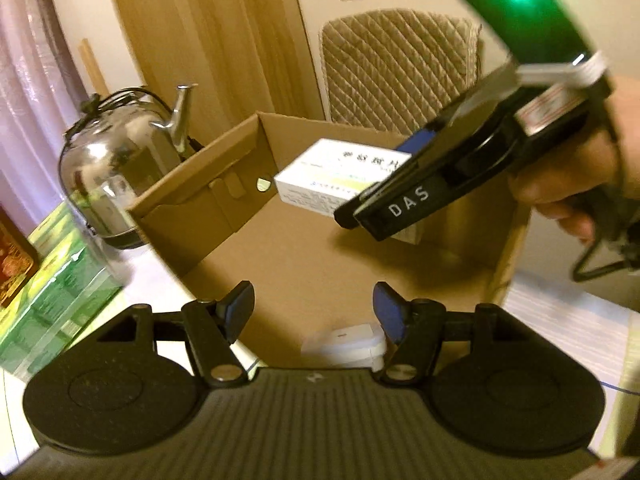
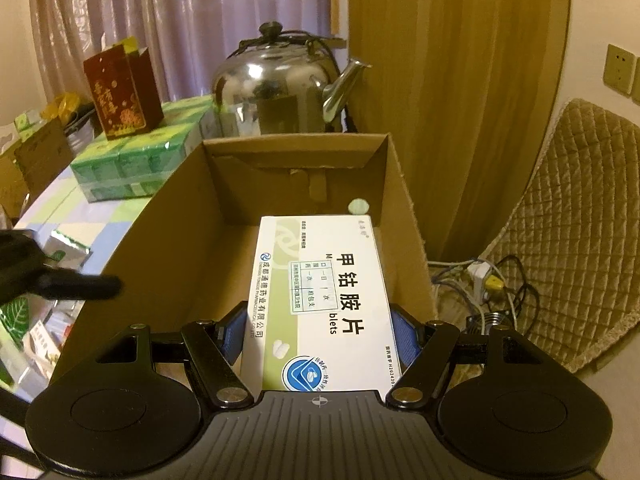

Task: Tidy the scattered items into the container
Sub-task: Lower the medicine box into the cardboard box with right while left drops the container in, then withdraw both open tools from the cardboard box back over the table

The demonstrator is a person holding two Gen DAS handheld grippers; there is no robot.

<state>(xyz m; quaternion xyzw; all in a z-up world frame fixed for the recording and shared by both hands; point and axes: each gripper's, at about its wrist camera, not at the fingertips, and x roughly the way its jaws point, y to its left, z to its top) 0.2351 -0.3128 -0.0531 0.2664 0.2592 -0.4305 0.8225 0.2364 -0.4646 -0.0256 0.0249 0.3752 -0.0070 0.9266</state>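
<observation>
Right gripper (image 2: 320, 334): clamped on pillbox (image 2: 320, 292), held over carton (image 2: 168, 216) for dropping. Left gripper (image 1: 314, 312): apart, empty, near carton's edge.

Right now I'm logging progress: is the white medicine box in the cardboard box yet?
Not yet. The white medicine box is clamped in the right gripper, held above the open cardboard box, not resting on its floor.

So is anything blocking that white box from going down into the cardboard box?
Nothing visible does. The right gripper holds the medicine box over the open cardboard box, whose floor below looks bare. The left gripper hangs open near the front edge, off to the side.
</observation>
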